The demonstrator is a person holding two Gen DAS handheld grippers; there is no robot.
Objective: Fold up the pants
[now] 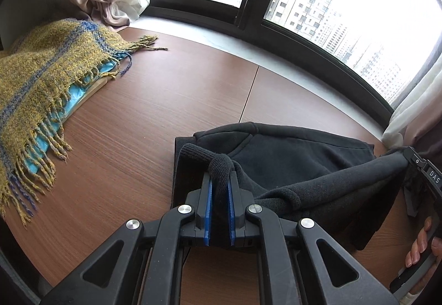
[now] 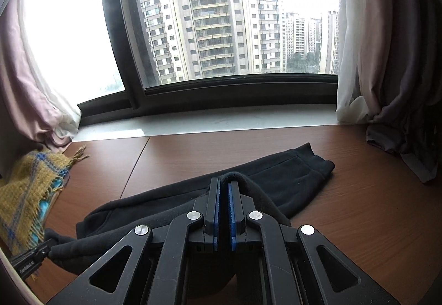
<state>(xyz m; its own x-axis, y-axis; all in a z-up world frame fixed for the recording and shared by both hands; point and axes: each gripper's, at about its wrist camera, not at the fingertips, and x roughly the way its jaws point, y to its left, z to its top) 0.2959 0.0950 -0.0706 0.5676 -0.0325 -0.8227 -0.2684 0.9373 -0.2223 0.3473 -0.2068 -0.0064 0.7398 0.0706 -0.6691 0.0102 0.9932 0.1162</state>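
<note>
Two grippers, left (image 1: 219, 180) and right (image 2: 223, 186), fingers clamped on black pants (image 2: 276, 178). Soft, floppy, thick cloth, not heavy. Best held at hems, lifted off surface (image 1: 138, 117).

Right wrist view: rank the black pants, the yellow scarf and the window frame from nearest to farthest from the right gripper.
1. Pants: clamped in the jaws of the right gripper, spread on the table just ahead.
2. Scarf: far left on the table, past the pants' left end.
3. Window frame: straight ahead, beyond the table and the pale sill.
</note>
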